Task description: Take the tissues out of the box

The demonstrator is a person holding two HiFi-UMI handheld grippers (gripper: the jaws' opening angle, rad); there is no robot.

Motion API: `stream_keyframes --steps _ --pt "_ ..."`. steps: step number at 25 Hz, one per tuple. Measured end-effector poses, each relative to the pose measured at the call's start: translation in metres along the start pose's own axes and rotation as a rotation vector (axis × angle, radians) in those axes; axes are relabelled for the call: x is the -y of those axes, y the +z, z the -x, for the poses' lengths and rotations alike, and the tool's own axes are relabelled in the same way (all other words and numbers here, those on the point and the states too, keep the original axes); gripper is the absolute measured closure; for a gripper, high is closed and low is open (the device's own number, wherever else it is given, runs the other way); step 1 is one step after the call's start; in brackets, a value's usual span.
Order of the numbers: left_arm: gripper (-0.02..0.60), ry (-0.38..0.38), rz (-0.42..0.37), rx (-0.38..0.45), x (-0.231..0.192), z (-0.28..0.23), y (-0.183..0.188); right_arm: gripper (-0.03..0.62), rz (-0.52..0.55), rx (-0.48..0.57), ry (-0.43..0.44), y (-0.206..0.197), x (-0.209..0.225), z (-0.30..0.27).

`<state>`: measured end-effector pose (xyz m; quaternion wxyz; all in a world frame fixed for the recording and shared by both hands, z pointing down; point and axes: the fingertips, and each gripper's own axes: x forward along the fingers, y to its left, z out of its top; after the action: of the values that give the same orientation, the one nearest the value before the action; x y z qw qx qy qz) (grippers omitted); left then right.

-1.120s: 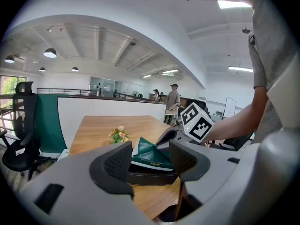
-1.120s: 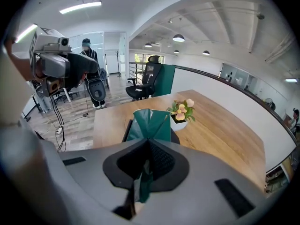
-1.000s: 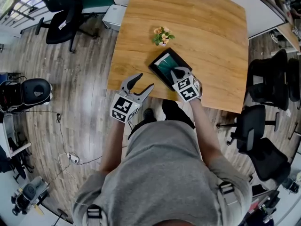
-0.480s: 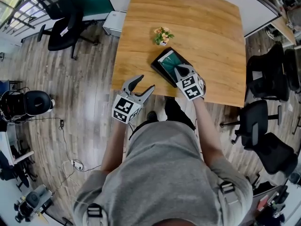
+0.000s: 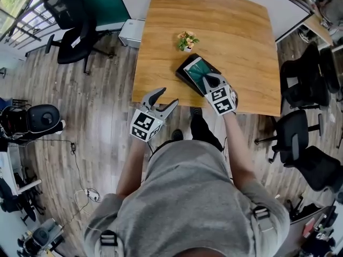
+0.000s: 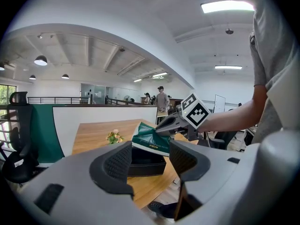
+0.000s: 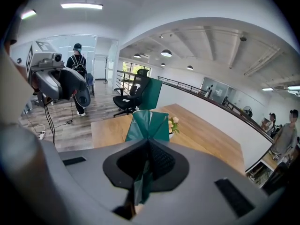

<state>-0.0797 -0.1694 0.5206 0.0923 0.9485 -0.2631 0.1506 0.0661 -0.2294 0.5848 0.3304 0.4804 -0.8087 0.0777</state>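
A black tissue box sits near the front edge of the wooden table. A green tissue pack rises tilted out of it, pinched at one end by my right gripper, which is shut on it. In the right gripper view the green pack fans out past the closed jaws. My left gripper stands open and empty just off the table's front left edge, pointing at the box. From there I see the pack lifted by the right gripper.
A small flower pot stands on the table just behind the box. Black office chairs stand to the right and at the upper left. Equipment and cables lie on the wood floor at the left.
My right gripper has risen and drawn the green pack's end up out of the box. The left gripper has edged closer to the table's front edge, still open.
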Motion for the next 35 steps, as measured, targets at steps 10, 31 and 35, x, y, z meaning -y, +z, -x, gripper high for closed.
stream_keyframes --steps 10,31,35 --pt "0.318 -0.002 -0.015 0.016 0.008 0.034 -0.005 0.582 0.008 0.028 -0.045 0.014 -0.016 0.023" --pt "0.318 -0.032 -0.022 0.001 0.016 0.034 -0.014 0.582 -0.005 0.014 -0.054 -0.002 -0.029 0.031" --pt "0.318 -0.028 -0.023 -0.006 0.014 0.034 -0.017 0.582 0.008 0.012 -0.048 -0.004 -0.031 0.027"
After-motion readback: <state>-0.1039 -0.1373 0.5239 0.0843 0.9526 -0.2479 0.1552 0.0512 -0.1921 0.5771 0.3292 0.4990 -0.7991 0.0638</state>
